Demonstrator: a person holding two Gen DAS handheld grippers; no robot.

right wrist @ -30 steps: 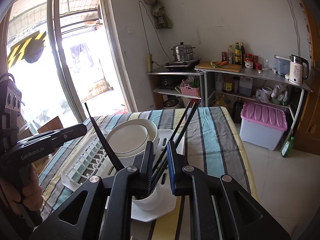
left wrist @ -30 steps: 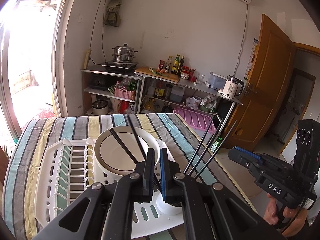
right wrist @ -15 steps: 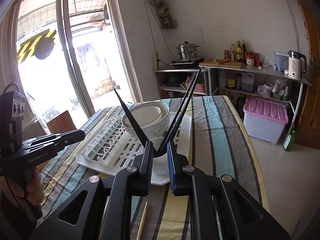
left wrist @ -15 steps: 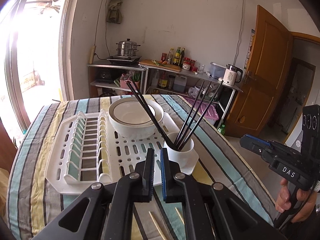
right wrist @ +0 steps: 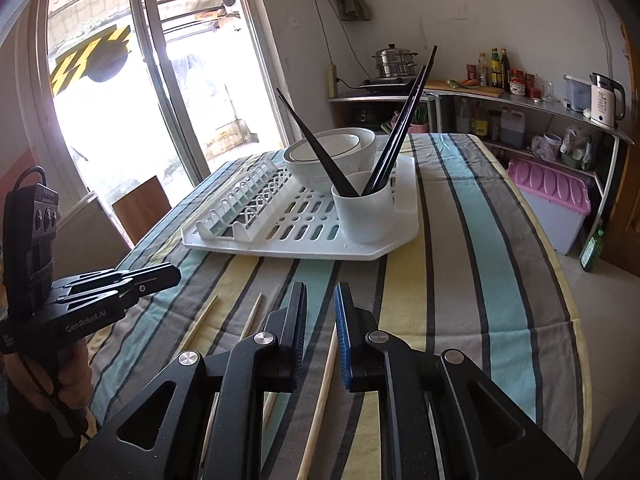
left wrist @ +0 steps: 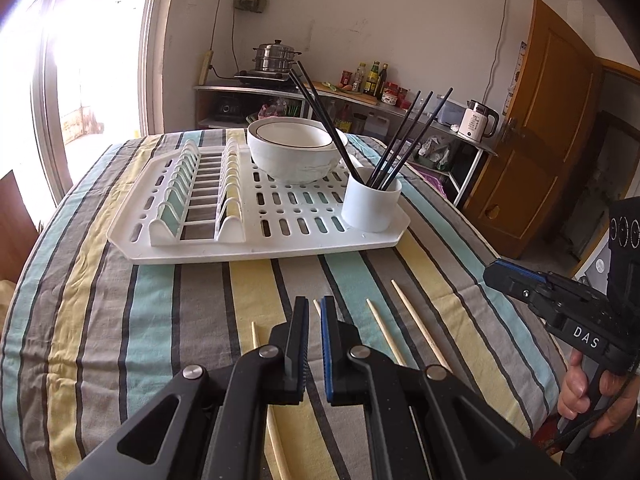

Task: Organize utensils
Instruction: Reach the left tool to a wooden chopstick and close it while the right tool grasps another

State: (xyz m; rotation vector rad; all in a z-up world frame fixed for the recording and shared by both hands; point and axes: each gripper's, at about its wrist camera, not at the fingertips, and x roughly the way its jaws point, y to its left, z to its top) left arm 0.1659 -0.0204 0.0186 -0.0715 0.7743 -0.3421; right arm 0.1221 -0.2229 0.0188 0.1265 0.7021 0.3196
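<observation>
Several black chopsticks (left wrist: 404,136) stand in a white cup (left wrist: 372,204) at the near right corner of a white dish rack (left wrist: 256,232); the cup (right wrist: 364,212) and chopsticks (right wrist: 396,128) also show in the right wrist view. Several wooden chopsticks (left wrist: 420,326) lie on the striped tablecloth near me, also in the right wrist view (right wrist: 320,396). My left gripper (left wrist: 314,308) hangs low over them, jaws slightly apart and empty. My right gripper (right wrist: 320,296) is slightly open and empty above a wooden chopstick.
A white bowl (left wrist: 296,148) sits at the back of the rack, with plate slots (left wrist: 196,196) on its left. The table edge drops off at the right. A shelf with a pot, bottles and a kettle (left wrist: 478,120) stands behind.
Both grippers have pulled back from the cup and dropped toward the near tablecloth. The black chopsticks stay in the cup. Wooden chopsticks have come into view.
</observation>
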